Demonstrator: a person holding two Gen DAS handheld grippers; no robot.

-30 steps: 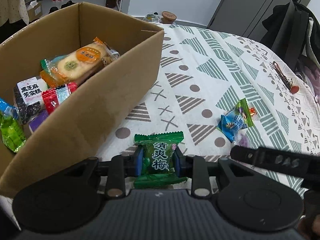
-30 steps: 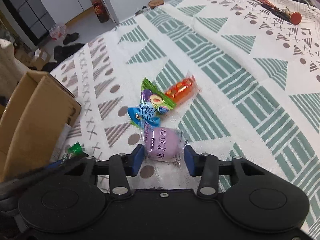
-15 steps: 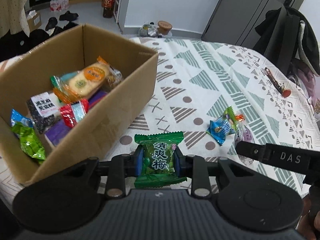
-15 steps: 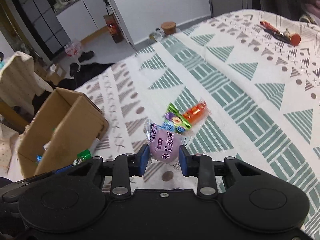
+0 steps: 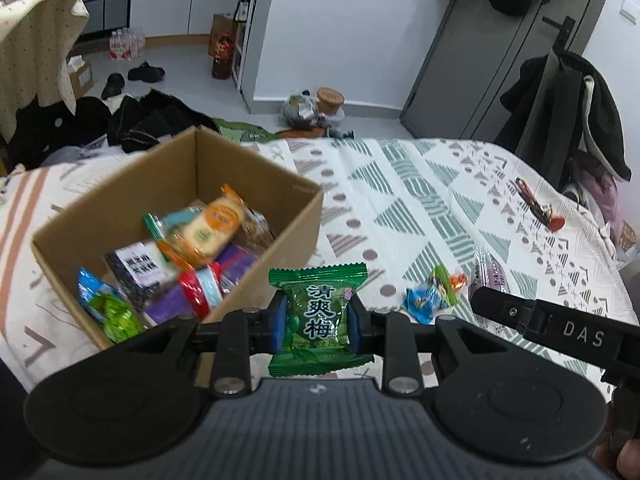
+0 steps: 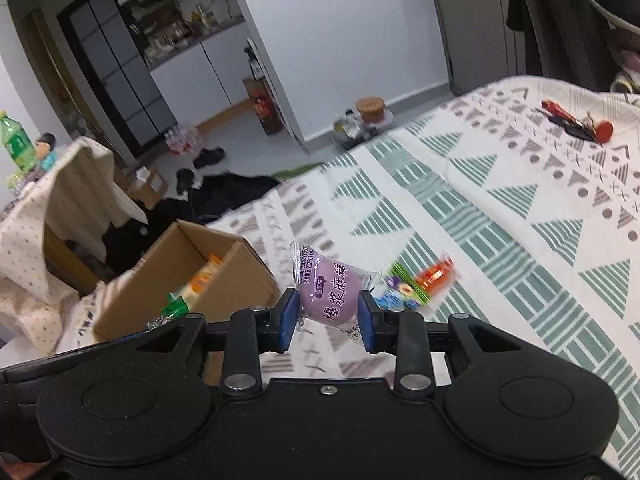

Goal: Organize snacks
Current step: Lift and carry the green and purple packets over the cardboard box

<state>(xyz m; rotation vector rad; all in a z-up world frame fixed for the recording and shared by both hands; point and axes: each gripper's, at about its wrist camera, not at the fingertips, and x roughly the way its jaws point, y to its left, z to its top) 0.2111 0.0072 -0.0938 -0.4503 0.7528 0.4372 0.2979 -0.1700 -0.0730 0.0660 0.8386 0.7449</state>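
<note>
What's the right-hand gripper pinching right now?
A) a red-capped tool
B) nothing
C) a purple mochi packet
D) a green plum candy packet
C: the right gripper has its blue pads pressed on either side of the purple mochi packet, lifted above the patterned bedspread.

Glossy plastic green wrapper, matt cardboard box, printed cloth bedspread.

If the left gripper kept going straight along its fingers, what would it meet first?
Probably the patterned bed cover just right of the cardboard box; the box's near right corner is close to that line, and depth is unclear. The left gripper holds a green plum candy.
</note>
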